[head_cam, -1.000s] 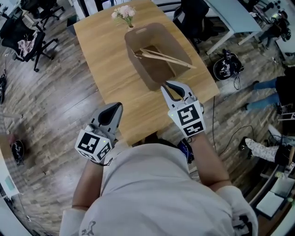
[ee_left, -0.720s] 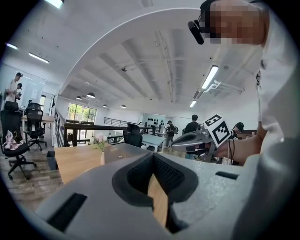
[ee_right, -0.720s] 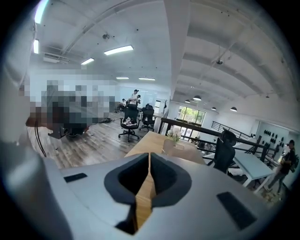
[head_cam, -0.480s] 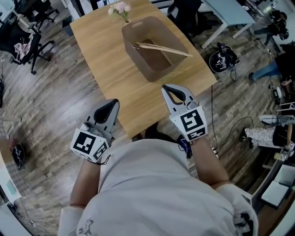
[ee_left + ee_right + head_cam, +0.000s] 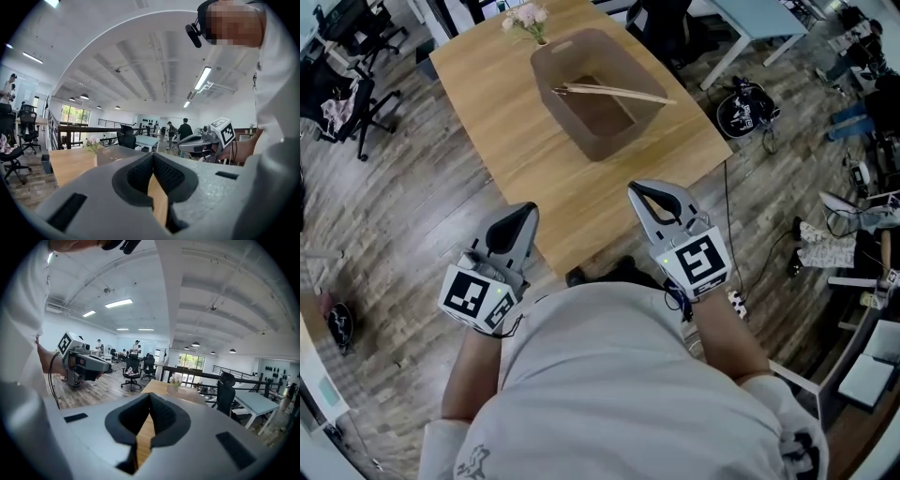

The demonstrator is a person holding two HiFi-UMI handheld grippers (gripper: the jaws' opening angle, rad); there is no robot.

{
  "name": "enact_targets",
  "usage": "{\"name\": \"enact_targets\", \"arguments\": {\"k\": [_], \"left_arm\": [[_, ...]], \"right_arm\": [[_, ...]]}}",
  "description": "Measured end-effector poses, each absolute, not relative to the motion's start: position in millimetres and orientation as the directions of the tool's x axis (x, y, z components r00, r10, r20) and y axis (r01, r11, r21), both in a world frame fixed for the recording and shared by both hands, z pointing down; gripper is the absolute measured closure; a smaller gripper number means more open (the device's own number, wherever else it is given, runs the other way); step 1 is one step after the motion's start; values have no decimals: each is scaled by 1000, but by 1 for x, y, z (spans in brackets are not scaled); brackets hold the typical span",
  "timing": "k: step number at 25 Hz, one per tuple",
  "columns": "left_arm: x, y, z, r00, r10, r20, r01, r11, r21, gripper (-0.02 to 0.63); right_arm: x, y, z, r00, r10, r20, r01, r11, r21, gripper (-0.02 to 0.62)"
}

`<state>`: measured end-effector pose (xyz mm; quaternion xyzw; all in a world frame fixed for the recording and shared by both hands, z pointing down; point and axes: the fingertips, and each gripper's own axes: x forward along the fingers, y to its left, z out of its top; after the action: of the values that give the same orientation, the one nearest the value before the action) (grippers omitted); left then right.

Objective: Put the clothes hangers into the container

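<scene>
- The container (image 5: 637, 127) sits on the tabletop (image 5: 502, 112) in the upper middle of the head view. It is well apart from both grippers, which hang at the tabletop's near edge in the lower half of the frame.
- From the right gripper (image 5: 654, 192) the container lies up and a little left. From the left gripper (image 5: 514, 214) it lies up and to the right. The right one looks the nearer.
- The hangers (image 5: 614, 91) are already in the container. Their long axis runs left to right across the opening, and the right end rests on the right rim and pokes just past it.
- They look like pale wood, thin and straight-armed, lying close together. I cannot tell how many there are.
- Both grippers have their jaws closed tip to tip with nothing between them, as each gripper view shows.
- Judging from this, any next reach would go forward toward the top of the frame, and the protruding end is the easiest part to reach.
- A vase of flowers (image 5: 523, 17) stands just beyond the container's far corner.
</scene>
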<state>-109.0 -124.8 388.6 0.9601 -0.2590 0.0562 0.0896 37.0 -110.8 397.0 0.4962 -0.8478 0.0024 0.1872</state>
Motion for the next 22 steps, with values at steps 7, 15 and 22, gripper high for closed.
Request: {"name": "enact_targets", "arguments": {"k": [7, 15, 22], "left_arm": [[-68, -111, 382, 849, -503, 159, -523, -842, 128, 600], [-1, -82, 384, 813, -558, 165, -580, -801, 146, 600], [32, -40, 386, 781, -597, 184, -621, -775, 119, 600]], "right_arm": [[77, -92, 397, -466, -828, 310, -834, 529, 158, 589], [138, -57, 400, -529, -790, 311, -798, 587, 134, 589], [178, -21, 405, -575, -765, 290, -774, 623, 109, 589]]}}
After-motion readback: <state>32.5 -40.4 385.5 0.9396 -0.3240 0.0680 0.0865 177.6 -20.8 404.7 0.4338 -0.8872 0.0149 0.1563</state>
